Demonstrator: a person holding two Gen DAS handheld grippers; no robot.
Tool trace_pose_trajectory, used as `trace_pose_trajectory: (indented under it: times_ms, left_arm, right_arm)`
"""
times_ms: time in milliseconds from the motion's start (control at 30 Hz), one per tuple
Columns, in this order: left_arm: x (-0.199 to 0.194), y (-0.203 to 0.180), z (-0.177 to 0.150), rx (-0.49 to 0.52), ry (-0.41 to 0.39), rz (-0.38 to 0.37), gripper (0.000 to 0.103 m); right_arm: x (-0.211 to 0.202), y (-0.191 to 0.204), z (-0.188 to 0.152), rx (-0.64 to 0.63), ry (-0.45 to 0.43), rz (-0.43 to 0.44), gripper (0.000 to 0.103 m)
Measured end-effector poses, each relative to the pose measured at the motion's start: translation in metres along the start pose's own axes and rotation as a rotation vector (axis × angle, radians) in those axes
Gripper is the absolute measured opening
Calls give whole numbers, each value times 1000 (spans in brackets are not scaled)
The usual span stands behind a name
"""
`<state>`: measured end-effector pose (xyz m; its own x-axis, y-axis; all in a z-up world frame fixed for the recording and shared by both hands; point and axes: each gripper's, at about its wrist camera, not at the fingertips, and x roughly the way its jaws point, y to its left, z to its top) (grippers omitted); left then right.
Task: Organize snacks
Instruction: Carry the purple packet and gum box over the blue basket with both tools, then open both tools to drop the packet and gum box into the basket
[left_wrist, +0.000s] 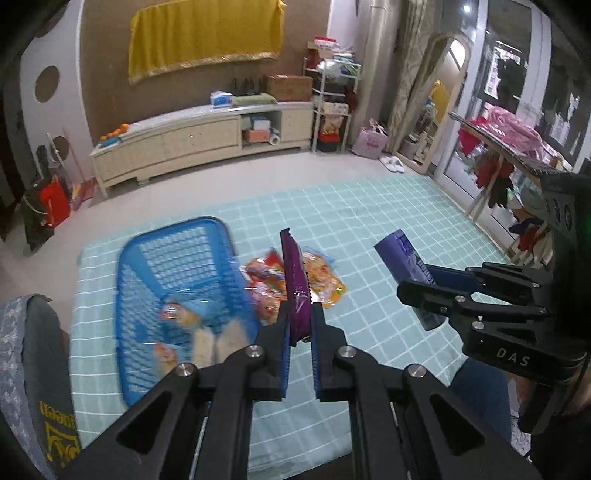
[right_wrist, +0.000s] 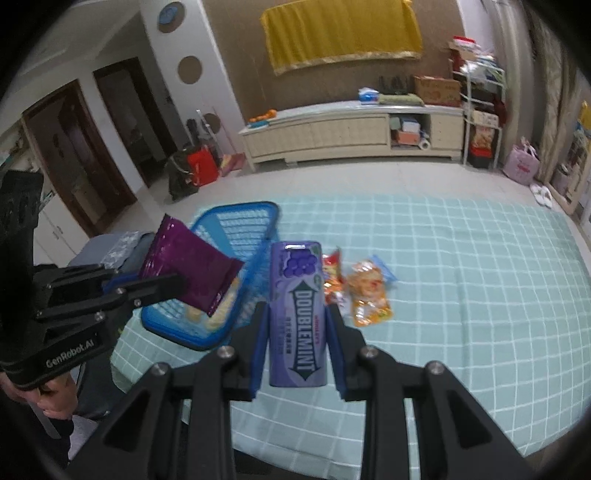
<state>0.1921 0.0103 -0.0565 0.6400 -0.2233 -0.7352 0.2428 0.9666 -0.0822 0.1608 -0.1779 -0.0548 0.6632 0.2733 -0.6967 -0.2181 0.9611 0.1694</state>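
A pale green cloth (right_wrist: 461, 277) with a white grid covers the surface; its far edge runs in front of bare floor, and its right half lies open and flat, nothing on it. The near-left corner is cut off by the gripper bodies in both views.

On the left part sits a blue basket (left_wrist: 177, 258), a rectangular plastic tray with slotted walls, blurred in the left wrist view. Pale snack packs lie inside, too smeared to tell apart.

Just right of the basket, on the cloth, is a small heap of crinkly orange and red packets (right_wrist: 369, 295), partly hidden behind the held items.

The right gripper (right_wrist: 297, 332) is clenched on a purple Doublemint box (right_wrist: 297, 306), smooth and rounded at the top, upright between the blue pads and held above the cloth.

The left gripper (left_wrist: 301, 332) is nearly closed, pinching a thin, glossy purple pouch (left_wrist: 295, 284) edge-on; from the right wrist view the pouch hangs over the basket's right rim.
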Motion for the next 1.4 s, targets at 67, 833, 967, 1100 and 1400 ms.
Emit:
trace_pose_trajectory:
  times_ms: [67, 833, 967, 1100, 1400]
  left_arm:
    - [-7, 14, -2, -18, -9, 11, 8]
    - [33, 119, -11, -109, 68, 97, 6]
    - [45, 125, -13, -111, 85, 96, 6]
    - [54, 127, -13, -102, 100, 96, 6]
    - [57, 133, -14, -94, 101, 131, 25]
  right_arm:
    - [2, 15, 5, -26, -4, 12, 34]
    - [130, 100, 36, -203, 206, 70, 34]
    - [148, 96, 36, -198, 236, 65, 34]
    - [156, 92, 35, -195, 250, 55, 35]
    - [154, 86, 39, -223, 212, 43, 59]
